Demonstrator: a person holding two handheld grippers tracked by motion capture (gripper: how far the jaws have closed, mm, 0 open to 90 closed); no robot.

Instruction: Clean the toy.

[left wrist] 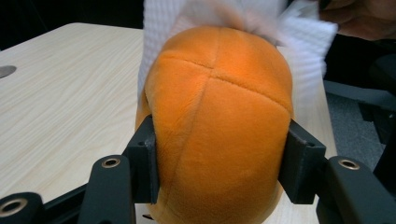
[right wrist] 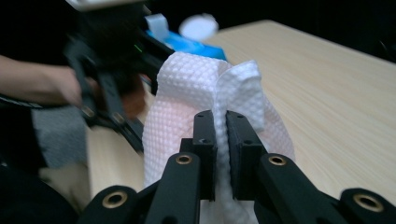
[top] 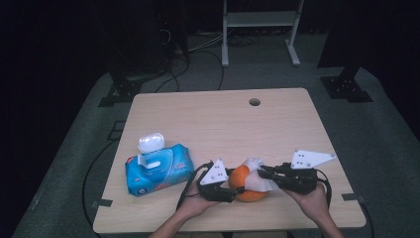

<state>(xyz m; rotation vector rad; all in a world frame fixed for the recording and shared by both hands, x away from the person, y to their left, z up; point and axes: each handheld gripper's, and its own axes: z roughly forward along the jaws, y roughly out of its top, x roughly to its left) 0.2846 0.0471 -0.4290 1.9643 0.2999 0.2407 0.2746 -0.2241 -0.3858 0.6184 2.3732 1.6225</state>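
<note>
Now your orange plush ball [left wrist: 219, 135] sits at the worktop's [top: 223, 119] near edge, clamped between your left tongs [left wrist: 219, 158]. Your right tongs [right wrist: 221, 154] pinch a white wet wipe [right wrist: 196, 88] draped over it; the blue wipes pack [top: 157, 170] lies left.

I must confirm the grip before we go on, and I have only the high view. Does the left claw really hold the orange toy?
Observer: Yes. In the left gripper view, both pads of the left claw press into the sides of the orange toy.
Operator: And how does the right claw hold the wipe?
Observer: The right claw is shut on a raised fold of the white wipe, pinched between its pads.
Operator: Does the wipe touch the toy?
Observer: Yes, the left gripper view shows it draped over the toy's far top.
</note>
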